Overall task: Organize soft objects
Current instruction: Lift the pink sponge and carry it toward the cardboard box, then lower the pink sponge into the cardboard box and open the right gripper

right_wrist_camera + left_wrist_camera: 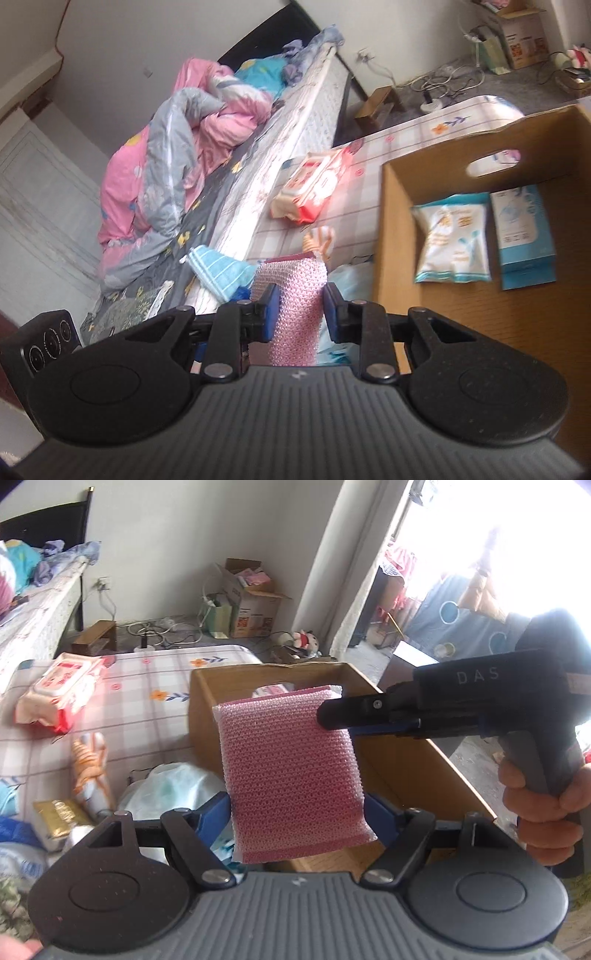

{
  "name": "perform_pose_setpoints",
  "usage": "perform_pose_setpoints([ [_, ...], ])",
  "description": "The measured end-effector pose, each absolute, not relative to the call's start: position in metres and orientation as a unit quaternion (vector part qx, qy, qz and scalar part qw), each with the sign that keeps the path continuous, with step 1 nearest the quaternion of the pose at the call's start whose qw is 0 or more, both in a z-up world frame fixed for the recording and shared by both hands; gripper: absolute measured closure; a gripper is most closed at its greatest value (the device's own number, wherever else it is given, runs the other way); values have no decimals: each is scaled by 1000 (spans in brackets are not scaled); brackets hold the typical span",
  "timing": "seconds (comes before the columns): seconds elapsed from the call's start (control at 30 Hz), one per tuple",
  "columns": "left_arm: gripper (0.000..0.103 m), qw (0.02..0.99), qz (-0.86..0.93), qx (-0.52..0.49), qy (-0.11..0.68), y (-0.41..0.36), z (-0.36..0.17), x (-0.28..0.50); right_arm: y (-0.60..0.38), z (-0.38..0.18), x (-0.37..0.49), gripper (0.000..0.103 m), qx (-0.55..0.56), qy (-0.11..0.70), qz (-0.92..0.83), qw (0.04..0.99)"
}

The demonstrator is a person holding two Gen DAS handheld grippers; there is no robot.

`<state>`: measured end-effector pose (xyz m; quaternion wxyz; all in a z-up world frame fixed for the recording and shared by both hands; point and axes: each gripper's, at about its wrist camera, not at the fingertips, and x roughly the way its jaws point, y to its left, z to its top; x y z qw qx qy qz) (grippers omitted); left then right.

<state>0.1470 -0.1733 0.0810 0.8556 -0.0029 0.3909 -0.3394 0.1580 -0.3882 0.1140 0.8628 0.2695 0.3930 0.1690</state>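
The pink sponge (pixel 291 771) is up in the air, just above the near-left corner of the cardboard box (pixel 406 760). Both tools hold it. The left hand-held gripper (pixel 299 812) squeezes its bottom end w/ blue pads. The right hand-held gripper (pixel 332 716) pinches its top right corner; in the right cam the sponge (pixel 295 306) sits tight between that gripper's pads.

Step, I think: passing the sponge from one tool to the other, then into the box. A snack bag (pixel 450 243) & a blue box (pixel 524 236) lie in there already.

Next, I think: one gripper lets go, the other lowers the sponge in. More stuff waits on the counter (pixel 147 701), like the wipes pack (pixel 59 694).
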Motion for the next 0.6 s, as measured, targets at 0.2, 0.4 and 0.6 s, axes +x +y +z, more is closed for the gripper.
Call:
perform_pose_setpoints([
  [0.2,23,837,-364,18,407,-238,64,171,-462,103,164,79,276,398,110,868],
  [0.4,23,829,-359,9,428,-240,51,181,-508,86,185,80,245,409,59,877],
  [0.6,23,838,-337,-4,428,-214,51,187,-536,67,231,80,166,438,9,883],
])
